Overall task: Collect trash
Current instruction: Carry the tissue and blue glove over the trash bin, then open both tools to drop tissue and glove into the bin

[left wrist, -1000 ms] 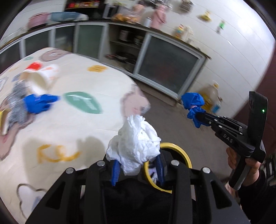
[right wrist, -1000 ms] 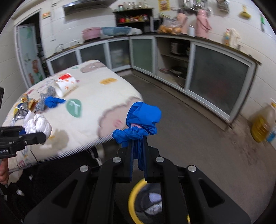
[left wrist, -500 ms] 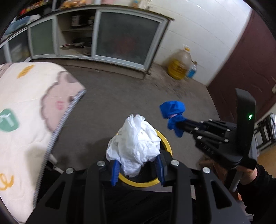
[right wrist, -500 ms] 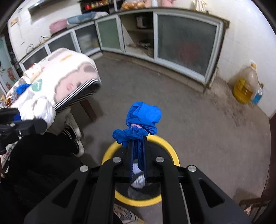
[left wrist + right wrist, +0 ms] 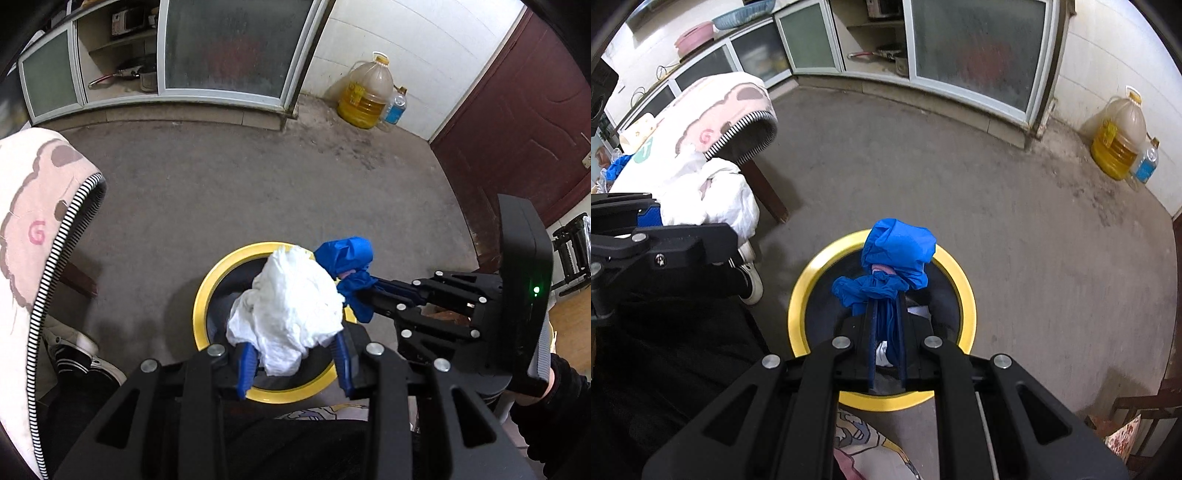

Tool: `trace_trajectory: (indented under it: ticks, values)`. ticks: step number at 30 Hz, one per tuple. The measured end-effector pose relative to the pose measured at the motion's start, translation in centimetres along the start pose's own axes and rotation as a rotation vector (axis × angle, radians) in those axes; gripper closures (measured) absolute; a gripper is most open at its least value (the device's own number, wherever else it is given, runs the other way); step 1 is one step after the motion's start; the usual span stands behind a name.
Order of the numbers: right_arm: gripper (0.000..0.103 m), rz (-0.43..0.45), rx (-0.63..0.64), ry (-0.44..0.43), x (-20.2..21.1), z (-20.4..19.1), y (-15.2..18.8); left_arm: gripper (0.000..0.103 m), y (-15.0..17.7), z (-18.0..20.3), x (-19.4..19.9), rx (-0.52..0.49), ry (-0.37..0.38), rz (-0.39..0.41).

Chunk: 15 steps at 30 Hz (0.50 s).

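A: White tissue wad (image 5: 288, 306) sits clamped between the blue pads of your left hand-held gripper (image 5: 293, 356), jaws partway apart and pressing its lower half. It bulges up and forward past the fingertips.

B: Where's the bin from there?

A: Yellow-rimmed trash bin (image 5: 221, 273) lies directly below and just ahead of that gripper, mouth up on the concrete floor (image 5: 221, 184). Wad hangs over the dark opening, a little toward the near side. Counter under its patterned cloth (image 5: 33, 229) stays off to your left, well apart.

B: And the right?

A: Your right hand-held gripper (image 5: 886, 325) has its jaws nearly together, pinching a crumpled blue glove (image 5: 897, 258). Glove's long axis runs along the fingers: a thin strand trapped between them, the bunched head poking out beyond the tips. In the left wrist view, glove and tissue look to be touching or just beside each other.

B: Which hand's better placed?

A: Both point steeply down over the same mouth. Right wrist view puts the glove's head above the far half of the opening, rim showing on both sides. My read: either load should fall inside if let go, the glove's trapped strand perhaps clinging. Some pale scrap already lies in the bin; I can't tell what it is.
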State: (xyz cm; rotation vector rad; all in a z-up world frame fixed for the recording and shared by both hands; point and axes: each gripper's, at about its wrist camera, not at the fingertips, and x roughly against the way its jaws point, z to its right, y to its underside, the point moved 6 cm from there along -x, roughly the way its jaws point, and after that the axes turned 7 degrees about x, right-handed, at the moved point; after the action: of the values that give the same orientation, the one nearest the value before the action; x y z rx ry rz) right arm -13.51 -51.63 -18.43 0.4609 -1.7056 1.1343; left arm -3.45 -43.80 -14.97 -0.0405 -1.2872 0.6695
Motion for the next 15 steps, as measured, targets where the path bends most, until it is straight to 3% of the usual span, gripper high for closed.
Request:
trace_trajectory:
  ticks: [3, 5, 7, 8, 11, 13, 15]
  values:
    - [0.094, -0.031, -0.019, -0.021, -0.9, 0.3, 0.3, 0.065, -0.1, -0.3, -0.4, 0.023, 0.006, -0.011]
    - [0.093, -0.048, -0.017, -0.018, -1.4, 0.1, 0.5, 0.055, -0.4, -0.4, -0.7, 0.037, 0.006, -0.013]
    - [0.092, -0.066, -0.018, -0.003, -1.9, 0.4, 0.7, 0.033, -0.6, -0.5, -0.6, 0.055, 0.008, -0.003]
    - [0.091, -0.074, -0.024, 0.001, -2.2, 0.5, 0.9, 0.032, -0.5, -0.6, -0.4, 0.064, 0.013, 0.005]
    - [0.079, -0.089, -0.046, 0.017, -2.6, 1.2, 1.2, 0.026, -0.6, -0.8, -0.2, 0.083, 0.025, 0.007]
    - [0.061, -0.092, -0.059, 0.019, -2.6, 1.8, 1.4, 0.020, -0.4, -1.1, 0.1, 0.106, 0.032, 0.016]
    - [0.056, -0.083, -0.075, 0.025, -2.4, 2.2, 1.4, 0.018, -0.4, -1.5, 0.5, 0.137, 0.045, 0.016]
